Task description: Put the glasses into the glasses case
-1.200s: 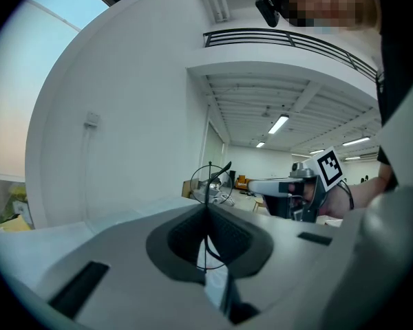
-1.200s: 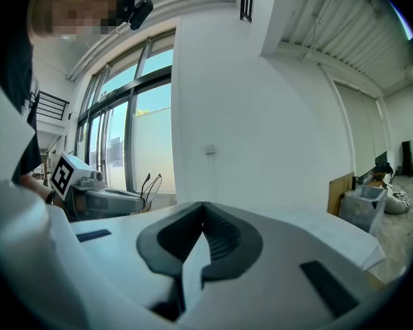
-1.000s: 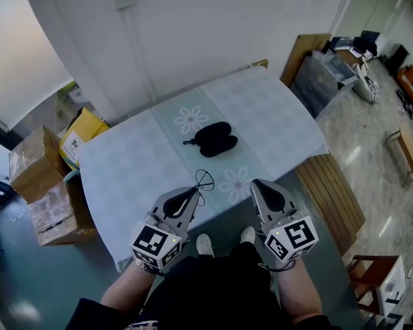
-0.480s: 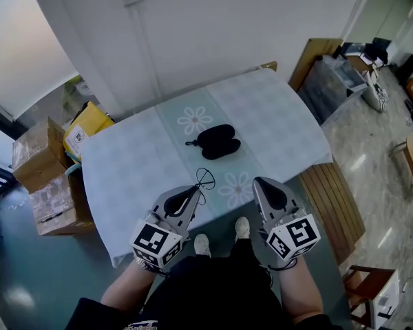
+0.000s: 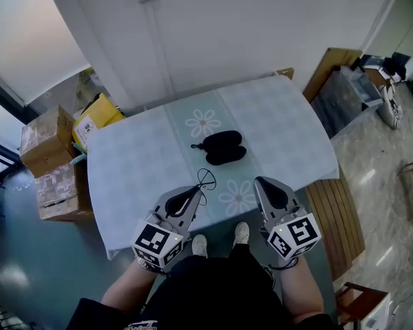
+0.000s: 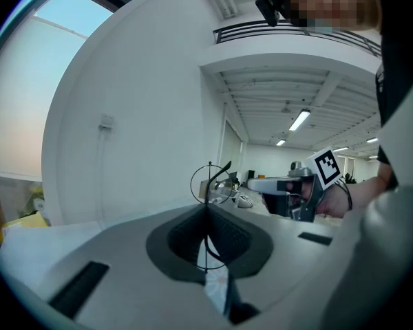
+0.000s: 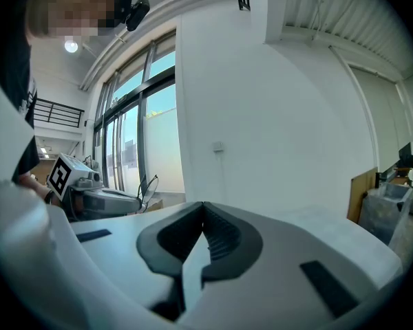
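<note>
Black glasses case [image 5: 221, 147] lies crosswise on table [image 5: 134, 163], ahead and slightly right of left gripper [image 5: 195, 191] pinching wire glasses [image 5: 205, 179]; right gripper [image 5: 261, 185] pressed together, empty.

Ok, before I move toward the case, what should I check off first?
1. The left claw holds the glasses: ok, jaws shut on the thin wire frame.
2. The right claw is free: ok, shut with nothing in it.
3. The glasses case lies in view on the table: ok, ahead of both claws.
4. The case is open to receive the glasses: cannot tell from the head view.
</note>
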`<action>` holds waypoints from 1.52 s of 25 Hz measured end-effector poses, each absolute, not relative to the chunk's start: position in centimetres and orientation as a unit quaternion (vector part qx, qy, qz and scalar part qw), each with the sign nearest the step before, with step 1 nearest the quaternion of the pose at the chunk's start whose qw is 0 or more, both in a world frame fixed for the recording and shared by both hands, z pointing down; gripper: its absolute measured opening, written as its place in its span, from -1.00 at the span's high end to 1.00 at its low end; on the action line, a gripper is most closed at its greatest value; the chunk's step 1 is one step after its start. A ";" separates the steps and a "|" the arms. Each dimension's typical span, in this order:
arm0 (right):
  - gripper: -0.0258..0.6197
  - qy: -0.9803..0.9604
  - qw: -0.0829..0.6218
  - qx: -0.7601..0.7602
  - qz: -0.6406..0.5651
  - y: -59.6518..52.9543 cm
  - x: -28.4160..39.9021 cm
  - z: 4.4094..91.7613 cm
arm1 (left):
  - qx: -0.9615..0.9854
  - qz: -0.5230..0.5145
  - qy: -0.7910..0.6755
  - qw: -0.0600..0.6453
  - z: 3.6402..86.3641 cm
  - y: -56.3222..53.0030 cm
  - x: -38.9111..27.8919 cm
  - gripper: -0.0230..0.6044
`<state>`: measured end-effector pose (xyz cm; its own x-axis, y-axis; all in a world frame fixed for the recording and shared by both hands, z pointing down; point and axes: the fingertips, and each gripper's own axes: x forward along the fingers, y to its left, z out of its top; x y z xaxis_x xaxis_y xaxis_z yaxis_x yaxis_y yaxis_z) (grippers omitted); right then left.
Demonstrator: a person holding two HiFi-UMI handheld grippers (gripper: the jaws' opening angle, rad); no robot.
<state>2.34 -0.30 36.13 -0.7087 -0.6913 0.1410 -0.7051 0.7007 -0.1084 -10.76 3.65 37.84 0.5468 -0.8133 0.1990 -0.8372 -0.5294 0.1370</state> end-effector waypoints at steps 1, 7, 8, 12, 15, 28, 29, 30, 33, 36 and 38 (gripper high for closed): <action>0.85 -0.923 0.045 0.375 0.078 -0.7 2.4 36.2 | 0.871 0.056 -0.476 0.109 37.9 3.4 -10.7 0.83; 0.85 -0.929 0.046 0.356 0.089 -2.7 3.1 36.9 | 0.858 0.057 -0.497 0.113 38.1 2.0 -10.0 0.83; 0.85 -0.930 0.046 0.353 0.089 -3.1 3.3 36.9 | 0.856 0.058 -0.500 0.114 38.1 1.8 -9.8 0.83; 0.85 -0.935 0.044 0.340 0.091 -4.4 3.8 37.1 | 0.849 0.059 -0.513 0.114 38.1 0.9 -9.2 0.83; 0.85 -0.938 0.042 0.331 0.094 -5.4 4.3 37.4 | 0.843 0.060 -0.522 0.115 38.2 0.1 -8.6 0.83; 0.85 -0.953 0.037 0.283 0.102 -8.7 6.6 38.0 | 0.819 0.062 -0.560 0.113 38.2 -2.5 -5.3 0.83; 0.85 -0.954 0.037 0.279 0.102 -8.9 6.7 38.1 | 0.816 0.061 -0.563 0.112 38.2 -2.6 -5.1 0.83; 0.85 -0.955 0.037 0.276 0.103 -9.1 6.9 38.1 | 0.814 0.061 -0.567 0.112 38.2 -2.7 -4.8 0.83; 0.85 -0.958 0.038 0.263 0.104 -9.8 7.2 38.2 | 0.807 0.061 -0.576 0.115 38.5 -2.9 -4.3 0.83; 0.85 -0.961 0.038 0.251 0.105 -10.2 7.4 38.4 | 0.800 0.062 -0.584 0.119 38.8 -3.0 -3.8 0.83; 0.85 -0.963 0.038 0.243 0.105 -10.4 7.4 38.4 | 0.796 0.063 -0.590 0.120 38.9 -2.9 -3.5 0.83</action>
